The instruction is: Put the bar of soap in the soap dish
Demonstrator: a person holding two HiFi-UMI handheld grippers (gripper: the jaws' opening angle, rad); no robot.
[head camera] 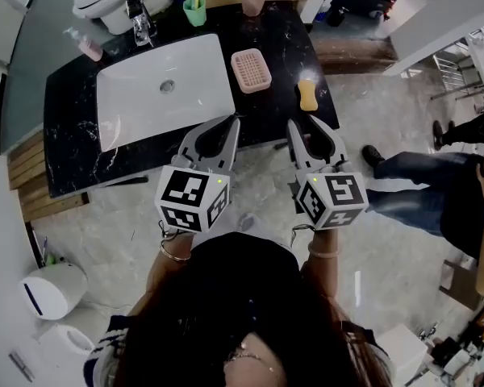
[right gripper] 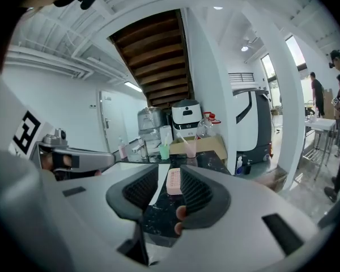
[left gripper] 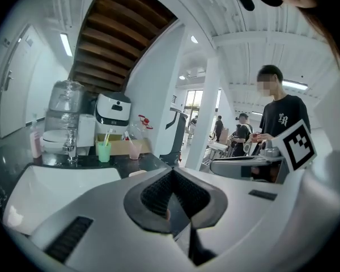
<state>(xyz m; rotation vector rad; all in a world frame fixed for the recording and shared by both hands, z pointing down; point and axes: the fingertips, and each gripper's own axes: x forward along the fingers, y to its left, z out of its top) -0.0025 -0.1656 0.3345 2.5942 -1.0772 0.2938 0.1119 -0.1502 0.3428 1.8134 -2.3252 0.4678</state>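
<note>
Lying just ahead of the right gripper [head camera: 301, 124], jaws parted and empty, the bar of soap [head camera: 307, 95]

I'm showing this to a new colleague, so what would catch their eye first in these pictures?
First, the white sink basin set in the black counter at the top of the head view. Right of it, the pink soap dish stands empty and the yellow bar of soap lies near the counter's right edge. Below, the shut left claw and open right claw point at them, both empty.
</note>
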